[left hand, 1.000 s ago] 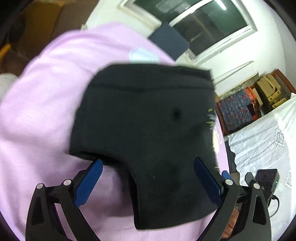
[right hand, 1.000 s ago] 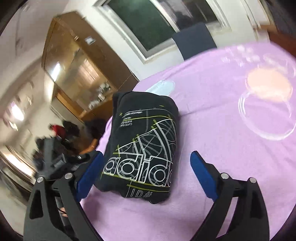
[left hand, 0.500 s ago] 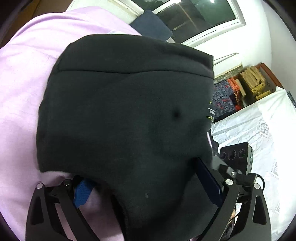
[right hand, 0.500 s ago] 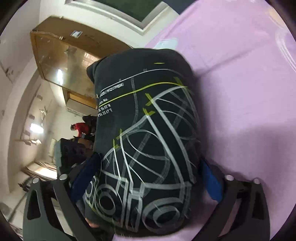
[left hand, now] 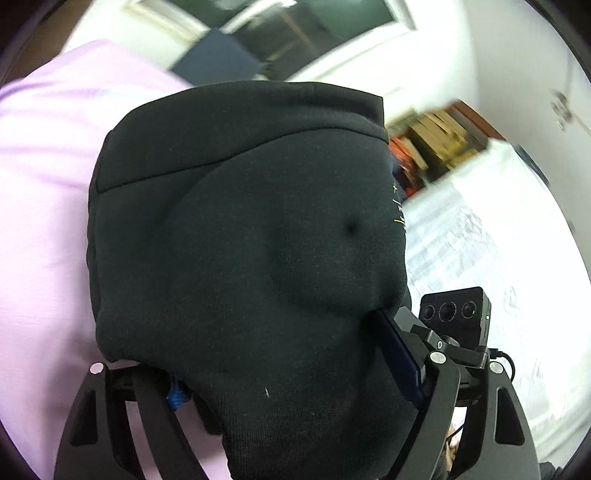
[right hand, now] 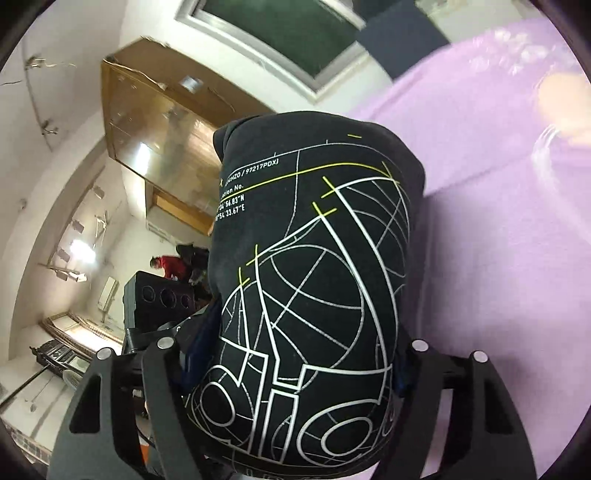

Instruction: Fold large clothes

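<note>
Left tongs point(left hand: 295, 384): nearest the lens, jaws just closing, blue pads bearing on both sides of the folded black garment point(left hand: 251, 236); held wide, since the bundle is thick. Right tongs point(right hand: 295, 373): likewise closing on the same garment point(right hand: 314, 280), printed face up, pads sunk into its flanks. Garment: compact bundle spanning both tongs, its far end over the purple-covered bench point(right hand: 498, 240); whether it rests on the cloth or is lifted clear cannot be told. Handling, as judged: keep both grips even and level, so the folds do not slip apart; move the two hands together, avoid twisting, set down flat before letting go. Beyond: window point(left hand: 332, 22), wooden cabinet point(right hand: 155, 122), stacked boxes point(left hand: 443, 136), white cloth point(left hand: 480, 251).
</note>
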Motion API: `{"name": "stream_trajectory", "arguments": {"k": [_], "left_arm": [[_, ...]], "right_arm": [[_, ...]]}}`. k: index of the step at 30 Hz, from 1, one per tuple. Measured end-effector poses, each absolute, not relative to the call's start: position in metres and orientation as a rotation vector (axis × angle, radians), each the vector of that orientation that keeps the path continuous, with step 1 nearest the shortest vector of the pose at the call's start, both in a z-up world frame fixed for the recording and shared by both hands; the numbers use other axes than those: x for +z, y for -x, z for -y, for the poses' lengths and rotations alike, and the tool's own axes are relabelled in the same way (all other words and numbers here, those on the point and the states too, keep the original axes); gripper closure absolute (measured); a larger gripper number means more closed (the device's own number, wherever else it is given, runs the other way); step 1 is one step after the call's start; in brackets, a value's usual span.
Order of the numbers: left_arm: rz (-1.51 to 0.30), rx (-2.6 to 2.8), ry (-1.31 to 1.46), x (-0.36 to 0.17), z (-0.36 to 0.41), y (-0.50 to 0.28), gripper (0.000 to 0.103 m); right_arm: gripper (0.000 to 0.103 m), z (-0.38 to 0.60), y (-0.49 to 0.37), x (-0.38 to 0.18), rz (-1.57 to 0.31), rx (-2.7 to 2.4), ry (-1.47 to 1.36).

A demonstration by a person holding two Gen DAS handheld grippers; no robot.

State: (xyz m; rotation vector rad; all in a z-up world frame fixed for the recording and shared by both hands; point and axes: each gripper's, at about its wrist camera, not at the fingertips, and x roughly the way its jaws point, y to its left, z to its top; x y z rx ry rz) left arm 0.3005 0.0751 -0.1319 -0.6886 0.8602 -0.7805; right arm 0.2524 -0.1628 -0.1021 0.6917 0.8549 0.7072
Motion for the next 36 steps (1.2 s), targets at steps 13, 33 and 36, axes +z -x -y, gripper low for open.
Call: {"name": "stream_trajectory", "arguments": {"k": [13, 33, 36], "left_arm": [[-0.969, -1.012, 0.372, -0.118, 0.158, -0.233, 0.020], [-0.905, -0.721, 0.057, -0.113, 0.218, -0.199, 0.020], [-0.868, -0.712, -0.011, -0.109, 0.238, -0.192, 0.020]], "right_arm": [[0.031, 0.353, -0.077, -0.079, -0.690, 0.336, -0.712], [0.028, 0.400, -0.042, -0.126, -0.834, 0.102, -0.557], [0.028, 0.409, -0.037, -0.117, -0.807, 0.063, -0.578]]}}
